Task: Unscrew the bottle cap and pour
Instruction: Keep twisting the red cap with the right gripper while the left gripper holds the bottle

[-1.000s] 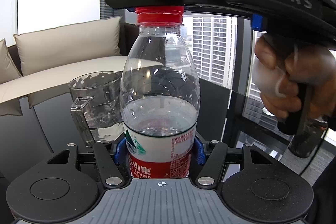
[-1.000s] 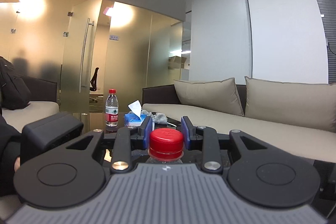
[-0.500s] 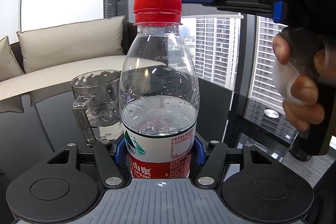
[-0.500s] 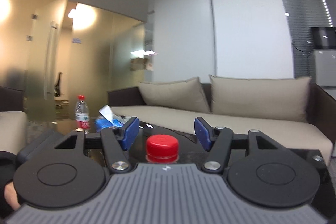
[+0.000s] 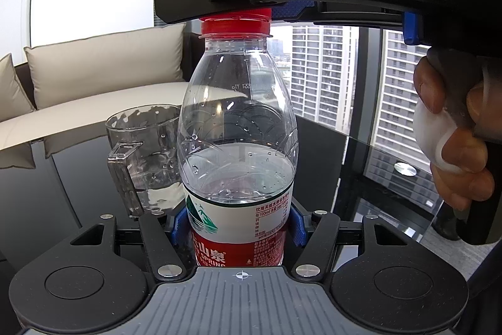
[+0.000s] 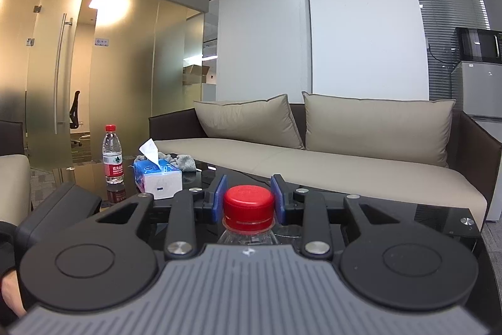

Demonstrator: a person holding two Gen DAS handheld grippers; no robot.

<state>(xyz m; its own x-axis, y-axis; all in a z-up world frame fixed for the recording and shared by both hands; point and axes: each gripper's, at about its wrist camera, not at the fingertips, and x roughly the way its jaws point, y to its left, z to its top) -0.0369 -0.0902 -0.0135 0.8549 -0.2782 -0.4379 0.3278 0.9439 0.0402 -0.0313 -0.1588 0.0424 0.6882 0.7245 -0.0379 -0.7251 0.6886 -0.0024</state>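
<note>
A clear water bottle (image 5: 238, 127), about half full, stands upright on the black glass table (image 5: 329, 146). My left gripper (image 5: 237, 228) is shut on its labelled lower body, blue pads on both sides. The bottle's red cap (image 6: 248, 204) sits between the blue pads of my right gripper (image 6: 248, 200), which is shut on it from the side, level. In the left wrist view the right gripper covers the top of the red cap (image 5: 235, 24). Just behind the bottle on the left stands a clear plastic mug (image 5: 141, 159) with a little water.
A second water bottle (image 6: 113, 154), a tissue box (image 6: 158, 176) and a grey cloth (image 6: 185, 162) sit at the table's far end. A beige sofa (image 6: 345, 153) runs along the table. A person's hand (image 5: 451, 140) grips the right gripper's handle.
My right gripper let go of the cap, swung round with its jaws wide, then closed on the cap again. The left gripper and bottle stayed still.
</note>
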